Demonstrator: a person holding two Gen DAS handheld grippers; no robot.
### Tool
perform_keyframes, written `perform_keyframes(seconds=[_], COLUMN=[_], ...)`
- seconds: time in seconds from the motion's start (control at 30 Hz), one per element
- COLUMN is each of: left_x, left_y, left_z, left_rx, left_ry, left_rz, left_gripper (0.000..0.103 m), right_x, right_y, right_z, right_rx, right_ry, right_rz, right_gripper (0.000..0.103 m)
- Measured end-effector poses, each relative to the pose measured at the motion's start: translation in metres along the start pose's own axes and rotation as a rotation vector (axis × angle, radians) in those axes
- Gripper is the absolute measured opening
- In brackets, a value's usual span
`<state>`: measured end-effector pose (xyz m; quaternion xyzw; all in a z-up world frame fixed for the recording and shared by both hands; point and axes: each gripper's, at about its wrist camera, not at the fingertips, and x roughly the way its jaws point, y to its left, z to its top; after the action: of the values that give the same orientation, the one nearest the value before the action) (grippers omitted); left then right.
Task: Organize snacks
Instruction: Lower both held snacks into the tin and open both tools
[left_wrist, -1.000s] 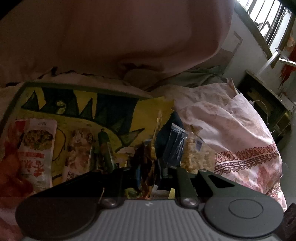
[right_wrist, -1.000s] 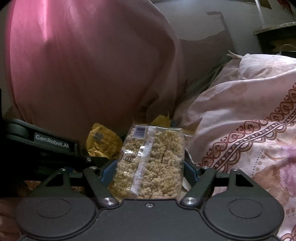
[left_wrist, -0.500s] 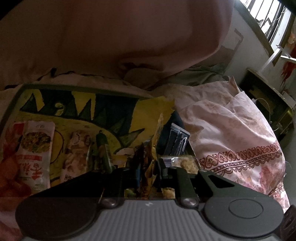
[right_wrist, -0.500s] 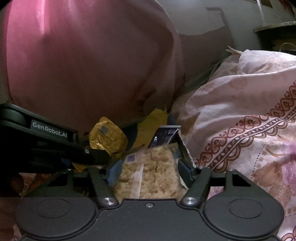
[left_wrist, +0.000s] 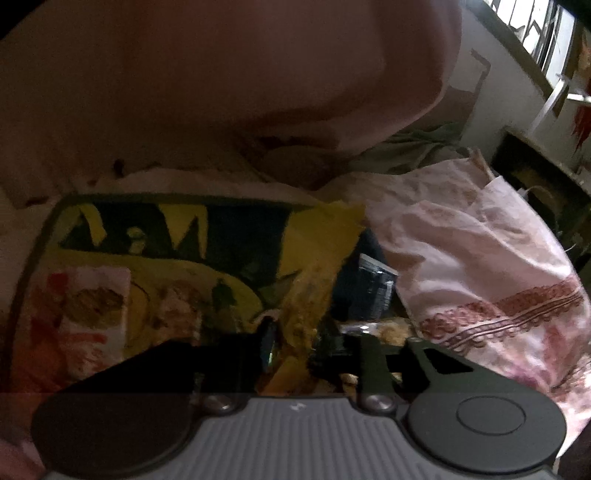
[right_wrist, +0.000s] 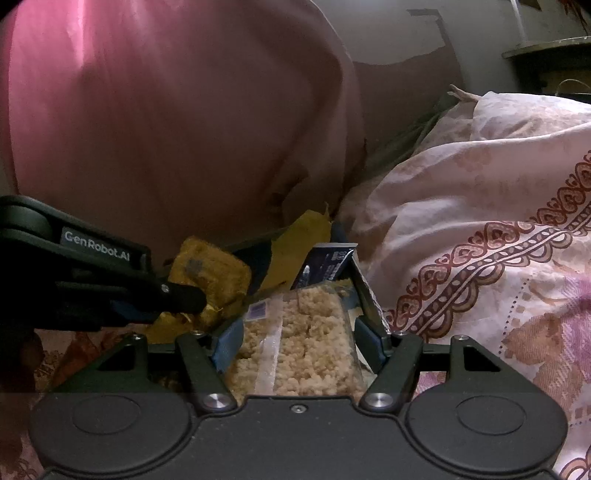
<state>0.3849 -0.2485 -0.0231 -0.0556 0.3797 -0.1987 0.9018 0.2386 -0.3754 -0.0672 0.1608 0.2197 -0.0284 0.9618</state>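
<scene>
Jaws parted on the left, clamped on the right: the left gripper (left_wrist: 293, 341) has just been opening around a crumpled yellow wrapper (left_wrist: 306, 295) that stands between its fingers, the pads no longer plainly pressing it, while the right gripper (right_wrist: 295, 332) squeezes a clear bag of puffed-grain snack (right_wrist: 295, 343) with its blue pads (right_wrist: 227, 341) against both sides. That bag is lowered into the opening of a yellow and dark blue patterned bag (left_wrist: 236, 236), beside a dark blue packet (right_wrist: 328, 260) already standing inside. Just left of it, the left gripper's black arm reaches across to the wrapper at the bag's mouth. Farther along the patterned bag's flat face lie a red and white snack packet (left_wrist: 88, 302) and a smaller pale one (left_wrist: 177, 306), apparently still to be sorted. A pink floral bedsheet (right_wrist: 480, 240) is bunched on the right, and a person's pink garment (right_wrist: 166, 110) fills the background. The tidying looks partly done, several packets remaining outside.
</scene>
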Motion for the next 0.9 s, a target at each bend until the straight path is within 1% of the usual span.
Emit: perform_keyframes(seconds=[0.07,0.2,0.27,0.33,0.4,0.5,0.6,0.73,0.9], left_x=[0.000,-0.004,-0.007,-0.011,-0.017,-0.025,-0.037,-0.053,-0.076], left_y=[0.002,0.005,0.006,0.006,0.007,0.011,0.015,0.021,0.029], left_z=[0.000,-0.002,-0.005,-0.007,-0.009,-0.010,-0.010,-0.011,-0.014], left_rx=[0.012,0.015,0.028,0.036,0.033,0.020,0.006,-0.006,-0.024], left_ry=[0.001,-0.001,-0.010,-0.027,-0.046,-0.065,-0.096,-0.131,-0.168], left_rz=[0.014,0.035,0.043,0.051,0.057,0.063,0.077,0.092,0.113], left_gripper=[0.039,0.054,0.058,0.066,0.071,0.075,0.085,0.092,0.098], right_x=[0.000,-0.003,-0.005,-0.008,-0.011,-0.016,-0.024,-0.036,-0.053], right_y=[0.000,0.000,0.001,0.002,0.003,0.004,0.006,0.007,0.011], right_z=[-0.001,-0.001,0.000,0.001,0.002,0.006,0.009,0.014,0.019], right_rx=[0.000,0.004,-0.001,-0.008,-0.014,-0.014,-0.012,-0.010,-0.013], right_ry=[0.001,-0.003,-0.010,-0.017,-0.024,-0.035,-0.050,-0.069,-0.072], right_rz=[-0.006,-0.012,-0.017,-0.022,-0.027,-0.032,-0.035,-0.044,-0.053], right_gripper=[0.072,0.076,0.079,0.081,0.083,0.086,0.089,0.093,0.097])
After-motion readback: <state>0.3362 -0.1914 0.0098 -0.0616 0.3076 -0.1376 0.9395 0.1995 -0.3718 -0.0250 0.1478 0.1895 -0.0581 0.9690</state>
